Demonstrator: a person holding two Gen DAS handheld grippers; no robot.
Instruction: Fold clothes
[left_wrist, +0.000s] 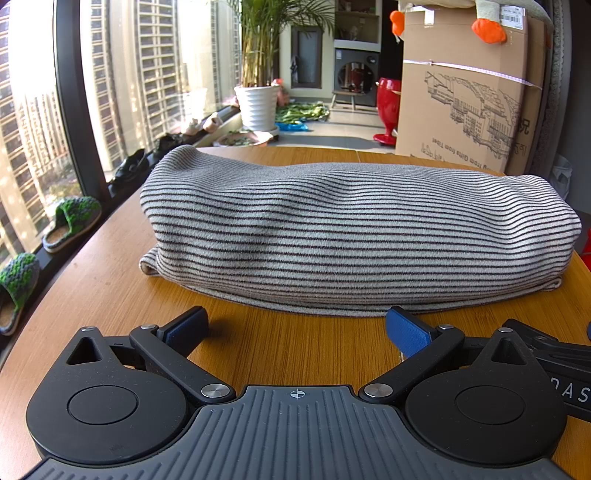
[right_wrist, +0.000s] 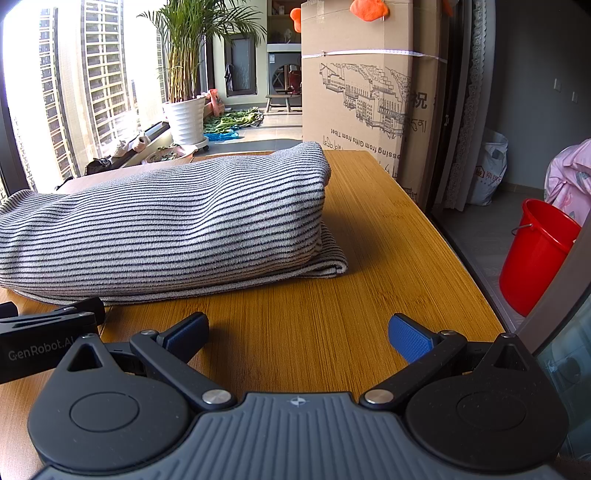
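Sitting spread wide and empty, left gripper (left_wrist: 295, 326) and right gripper (right_wrist: 297, 332), facing folded striped garment (left_wrist: 351, 236) lying on wooden table (right_wrist: 388, 258). Looking soft, floppy, probably light; pinching near-edge corners likely best.

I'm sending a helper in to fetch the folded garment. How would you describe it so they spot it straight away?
Go to the wooden table beside the big window, in front of the tall cardboard box. The folded striped garment lies on it as a puffy bundle, just beyond the two open grippers. It is the only fabric on the table: pale grey with thin dark horizontal stripes.
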